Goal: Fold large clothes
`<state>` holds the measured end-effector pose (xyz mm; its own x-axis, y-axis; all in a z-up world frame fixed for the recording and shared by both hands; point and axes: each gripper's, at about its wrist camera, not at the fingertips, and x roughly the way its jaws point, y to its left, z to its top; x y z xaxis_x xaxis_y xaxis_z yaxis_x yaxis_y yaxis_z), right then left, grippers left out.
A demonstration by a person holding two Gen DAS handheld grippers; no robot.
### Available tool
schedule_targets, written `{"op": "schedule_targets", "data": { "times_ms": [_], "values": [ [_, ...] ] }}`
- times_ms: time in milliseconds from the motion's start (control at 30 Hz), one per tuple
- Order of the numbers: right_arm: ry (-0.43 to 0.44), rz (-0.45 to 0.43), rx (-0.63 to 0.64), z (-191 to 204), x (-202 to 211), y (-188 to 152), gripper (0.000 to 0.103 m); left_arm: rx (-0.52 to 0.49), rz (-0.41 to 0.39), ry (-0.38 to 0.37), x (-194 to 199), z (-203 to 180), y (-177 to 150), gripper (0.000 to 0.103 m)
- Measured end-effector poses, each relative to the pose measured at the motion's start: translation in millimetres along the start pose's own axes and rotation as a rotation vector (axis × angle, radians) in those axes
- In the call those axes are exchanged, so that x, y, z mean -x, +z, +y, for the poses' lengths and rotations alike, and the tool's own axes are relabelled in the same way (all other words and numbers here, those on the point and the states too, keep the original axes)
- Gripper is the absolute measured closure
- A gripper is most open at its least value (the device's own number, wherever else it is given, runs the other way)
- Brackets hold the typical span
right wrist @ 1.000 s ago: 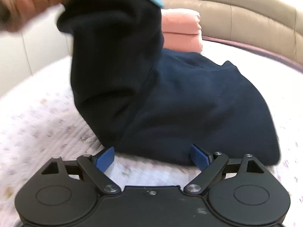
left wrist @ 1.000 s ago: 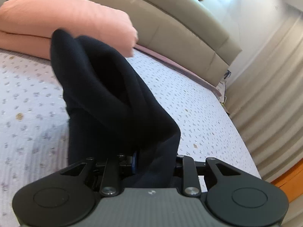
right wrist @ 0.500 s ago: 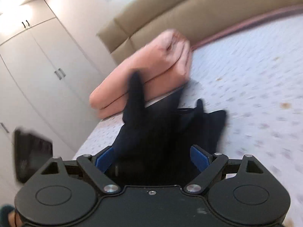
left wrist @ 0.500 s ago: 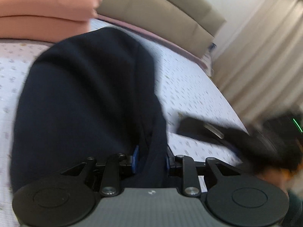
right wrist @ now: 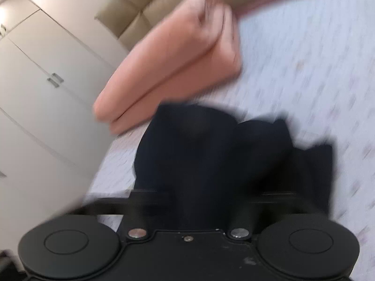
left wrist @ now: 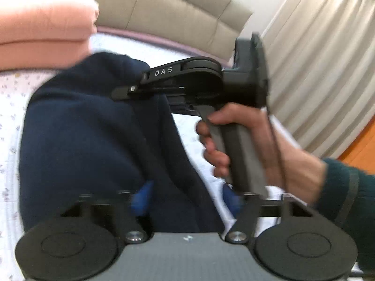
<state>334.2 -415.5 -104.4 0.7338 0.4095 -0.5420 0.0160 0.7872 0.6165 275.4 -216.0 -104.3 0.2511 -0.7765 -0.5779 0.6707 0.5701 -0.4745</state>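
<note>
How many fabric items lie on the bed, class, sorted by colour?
Navy: 1, the garment
Pink: 1, the folded blanket
Total: 2

The garment lies on the bed. The folded blanket rests on the bed behind the garment, against the headboard. The curtain hangs to the right. In the right wrist view, the wardrobe stands left of the bed.
</note>
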Motion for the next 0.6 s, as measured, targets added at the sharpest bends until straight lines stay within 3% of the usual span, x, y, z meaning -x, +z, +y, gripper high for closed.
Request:
{"op": "schedule_targets", "data": {
  "times_ms": [100, 167, 233, 267, 300, 367, 433, 467, 533, 600],
  "values": [
    [0.065, -0.11, -0.029, 9.4, 28.9, 10.9, 0.091, 0.011, -0.052, -0.063, 41.2, -3.4, 2.0, 0.011],
    [0.019, -0.148, -0.011, 1.8, 36.8, 21.3, 0.092, 0.03, -0.117, -0.051, 65.3, 3.6, -0.6, 0.006],
    [-0.041, -0.101, -0.041, -20.9, 30.8, 24.9, 0.089, 0.062, -0.164, -0.02, 72.0, 19.5, -1.5, 0.009],
    [-0.033, -0.037, -0.077, -37.5, 25.1, 24.1, 0.089, 0.09, -0.163, 0.016, 70.0, 31.6, -2.3, 0.022],
    [-0.018, 0.004, -0.128, -54.5, 21.9, 19.7, 0.088, 0.128, -0.142, 0.056, 62.5, 46.1, -2.7, 0.047],
    [0.034, 0.05, -0.254, -80.3, 20.5, 6.7, 0.076, 0.19, -0.071, 0.12, 39.0, 77.8, -4.8, 0.062],
    [0.124, 0.07, -0.38, -98.9, 25.7, -6.3, 0.053, 0.234, -0.065, 0.109, 29.2, 95.4, -12.7, 0.061],
    [0.17, 0.084, -0.415, -101.8, 31.7, -11.9, 0.05, 0.232, -0.067, 0.104, 29.4, 98.9, -13.1, 0.061],
    [0.228, 0.117, -0.41, -99.7, 43.6, -23.0, 0.03, 0.167, -0.038, 0.125, 29.0, 92.9, -13.1, 0.058],
    [0.23, 0.167, -0.336, -87.1, 55.1, -29.8, 0.022, 0.116, -0.008, 0.142, 22.8, 84.0, -14.8, 0.053]
  ]
}}
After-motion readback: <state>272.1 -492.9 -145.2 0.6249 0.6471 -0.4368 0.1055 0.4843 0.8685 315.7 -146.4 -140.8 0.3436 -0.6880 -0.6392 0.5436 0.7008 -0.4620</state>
